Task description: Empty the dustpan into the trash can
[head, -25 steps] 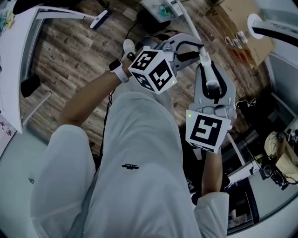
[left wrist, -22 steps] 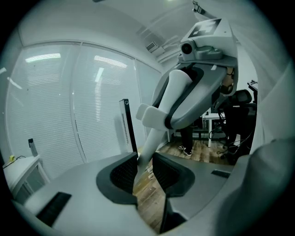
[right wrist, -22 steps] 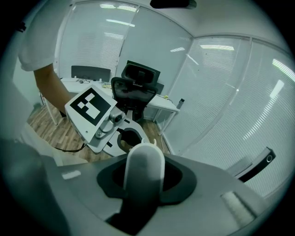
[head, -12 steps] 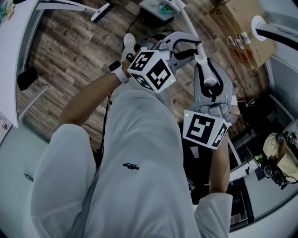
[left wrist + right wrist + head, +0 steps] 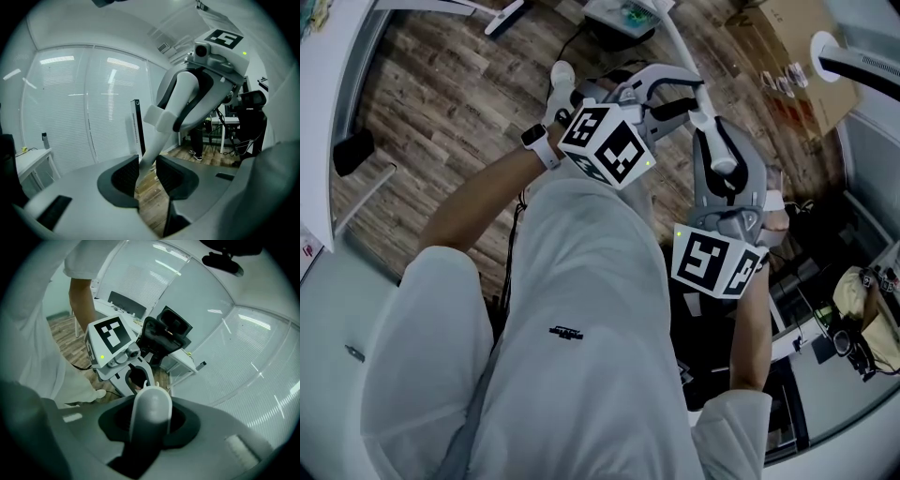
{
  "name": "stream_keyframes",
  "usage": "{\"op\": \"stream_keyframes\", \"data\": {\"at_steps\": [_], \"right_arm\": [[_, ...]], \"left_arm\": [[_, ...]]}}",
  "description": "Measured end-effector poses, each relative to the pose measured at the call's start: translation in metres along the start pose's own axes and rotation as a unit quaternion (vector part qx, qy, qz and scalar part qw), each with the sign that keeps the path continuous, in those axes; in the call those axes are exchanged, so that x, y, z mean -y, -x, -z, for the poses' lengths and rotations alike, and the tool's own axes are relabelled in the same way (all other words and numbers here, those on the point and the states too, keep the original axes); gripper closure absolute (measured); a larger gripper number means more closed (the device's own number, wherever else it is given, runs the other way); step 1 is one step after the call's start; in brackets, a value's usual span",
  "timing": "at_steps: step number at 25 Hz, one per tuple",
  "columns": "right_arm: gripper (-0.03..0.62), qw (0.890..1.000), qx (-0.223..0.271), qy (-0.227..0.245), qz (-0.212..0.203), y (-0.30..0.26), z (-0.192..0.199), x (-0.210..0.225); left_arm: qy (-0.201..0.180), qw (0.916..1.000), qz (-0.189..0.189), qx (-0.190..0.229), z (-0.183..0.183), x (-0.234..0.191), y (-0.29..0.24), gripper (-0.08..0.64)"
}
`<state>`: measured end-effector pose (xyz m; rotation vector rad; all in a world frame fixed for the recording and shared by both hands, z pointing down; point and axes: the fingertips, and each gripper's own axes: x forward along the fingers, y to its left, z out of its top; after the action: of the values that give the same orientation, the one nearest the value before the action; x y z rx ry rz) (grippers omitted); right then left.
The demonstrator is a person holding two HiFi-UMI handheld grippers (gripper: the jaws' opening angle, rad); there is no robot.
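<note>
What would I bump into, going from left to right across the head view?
white desk → wristwatch → checkered cube → second checkered cube → cardboard box

We see a wood floor (image 5: 151, 206) under the left tongs (image 5: 147, 174); beyond them, white blinds (image 5: 70, 108) and a white desk (image 5: 33, 158).

The dustpan's white handle (image 5: 724, 155), rounded at one end and tapering at the other, was held above the wood floor (image 5: 441, 103).
</note>
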<state>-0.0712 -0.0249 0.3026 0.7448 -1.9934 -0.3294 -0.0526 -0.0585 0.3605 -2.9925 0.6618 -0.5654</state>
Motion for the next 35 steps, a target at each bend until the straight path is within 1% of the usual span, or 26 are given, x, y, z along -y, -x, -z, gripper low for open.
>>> {"op": "stream_keyframes", "data": {"at_steps": [5,11,15,21,29,35], "right_arm": [[0.476,0.999,0.006,0.037,-0.001,0.0,0.002,-0.008],[0.474,0.995,0.024,0.092,-0.005,0.002,0.006,-0.016],[0.472,0.994,0.031,0.109,-0.001,0.005,0.007,-0.014],[0.472,0.991,0.036,0.128,0.001,0.009,0.009,-0.012],[0.471,0.986,0.048,0.158,0.0,0.013,0.013,-0.014],[0.47,0.981,0.058,0.186,0.003,0.014,0.012,-0.014]], "left_arm": [[0.001,0.9999,-0.014,0.0,0.004,0.003,0.002,0.442],[0.003,0.9995,-0.032,-0.003,0.008,0.006,0.003,0.437],[-0.002,0.9991,-0.043,-0.001,0.004,0.007,0.002,0.437],[0.011,0.9982,-0.058,0.006,-0.001,0.007,0.0,0.435],[0.002,0.9975,-0.071,0.004,-0.003,0.01,-0.002,0.434],[-0.012,0.9972,-0.073,0.005,-0.006,0.009,-0.001,0.436]]}}
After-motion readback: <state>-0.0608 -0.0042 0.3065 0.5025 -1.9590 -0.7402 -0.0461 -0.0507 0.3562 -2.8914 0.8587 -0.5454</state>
